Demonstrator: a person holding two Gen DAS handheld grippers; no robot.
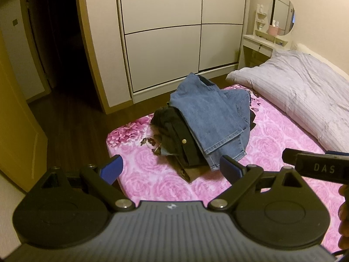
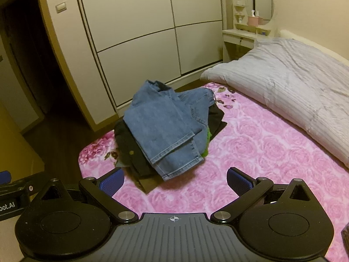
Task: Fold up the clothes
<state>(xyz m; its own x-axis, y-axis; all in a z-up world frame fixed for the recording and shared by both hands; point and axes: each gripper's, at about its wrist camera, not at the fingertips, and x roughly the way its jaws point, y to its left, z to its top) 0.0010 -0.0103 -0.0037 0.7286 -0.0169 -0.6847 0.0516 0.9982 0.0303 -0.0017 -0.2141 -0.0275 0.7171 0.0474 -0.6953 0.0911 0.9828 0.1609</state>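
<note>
hovering above the near edge of the pink floral blanket [image 1: 272, 135], the left gripper [image 1: 171, 170] has its blue-padded fingers spread wide and grasps nothing. the right gripper [image 2: 175, 181] is likewise released, fingers apart and empty, just short of the clothes. each gripper's body shows at the side of the other's view; the two sit side by side, near each other but apart.

the clothes form one pile on the blanket's far left part. blue jeans [image 1: 209, 118] lie on top, loosely folded, one hemmed leg end pointing toward the near side. a black garment [image 1: 174, 131] with a brass button lies under them and sticks out on the left. a green item [image 2: 206, 144] shows only in the right wrist view, at the pile's right edge under the denim. a brown piece [image 1: 189, 173] protrudes at the pile's near corner.

open blanket lies between the pile and both grippers, and a wider bare stretch extends right of the pile up to the grey striped duvet [image 1: 305, 91], which runs along the right side. the blanket's rounded left corner ends just left of the pile, over dark wood floor [image 1: 72, 118].

a cream wardrobe [image 1: 181, 32] with sliding panels stands beyond the pile. a white vanity shelf [image 1: 261, 41] with a round mirror [image 1: 282, 16] stands at far right. a dark doorway [image 1: 54, 21] opens at far left.
</note>
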